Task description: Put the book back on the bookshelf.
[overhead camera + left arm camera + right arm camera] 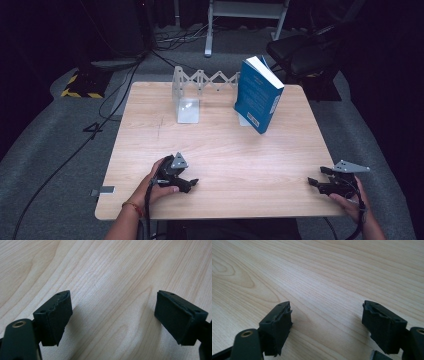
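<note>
Wood grain lies bare between the pads of both grippers; neither holds anything. The left gripper (186, 183) sits low on the table (225, 150), its pads (56, 317) set wide apart with plain board in the gap. The right gripper (320, 184) rests near the table's near right edge, its pads (278, 327) likewise spread with nothing between them. Both look parked at a ready position, jaws open ahead of a reach.

Well beyond both sets of fingers, at the far side, stands the blue book (257, 94). It is tilted, spine end down, leaning toward the right end of an expanding bookend rack (200, 82). The rack's left plate (186, 107) stands upright on its foot; its scissor links stretch right toward the book. Whether the book touches the rack's right end cannot be told.

Judgement: the book is the nearest thing to be handled and sits closer to the right fingers' line than to the left's. Its lean suggests it is unsupported on one side, so a grip on one cover could tip it. Squaring it against the rack would likely need both grippers, one steadying and one pushing.
</note>
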The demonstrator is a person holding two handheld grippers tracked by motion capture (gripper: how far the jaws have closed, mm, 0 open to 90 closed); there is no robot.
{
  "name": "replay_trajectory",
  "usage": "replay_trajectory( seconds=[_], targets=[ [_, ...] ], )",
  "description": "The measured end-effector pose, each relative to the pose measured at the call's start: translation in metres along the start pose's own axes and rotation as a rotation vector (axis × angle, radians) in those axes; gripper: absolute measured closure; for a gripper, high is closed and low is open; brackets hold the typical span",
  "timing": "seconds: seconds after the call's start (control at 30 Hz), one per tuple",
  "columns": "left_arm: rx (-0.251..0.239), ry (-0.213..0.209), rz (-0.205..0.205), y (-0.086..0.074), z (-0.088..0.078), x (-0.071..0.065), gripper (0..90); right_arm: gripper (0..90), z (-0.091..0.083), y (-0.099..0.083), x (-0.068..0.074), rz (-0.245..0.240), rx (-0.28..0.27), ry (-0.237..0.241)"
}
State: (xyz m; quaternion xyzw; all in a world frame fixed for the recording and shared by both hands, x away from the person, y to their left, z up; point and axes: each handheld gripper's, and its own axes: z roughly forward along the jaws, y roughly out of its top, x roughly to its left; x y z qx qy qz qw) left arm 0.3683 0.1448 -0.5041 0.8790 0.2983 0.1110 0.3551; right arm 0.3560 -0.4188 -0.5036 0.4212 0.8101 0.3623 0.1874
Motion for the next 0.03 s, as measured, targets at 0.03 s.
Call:
replay_trajectory(
  seconds=[0.03],
  targets=[
    [0.0, 0.0, 0.0, 0.0, 0.0, 0.0, 15.3, 24.1, 0.0, 0.0, 0.0, 0.0, 0.0, 0.0]
  ],
)
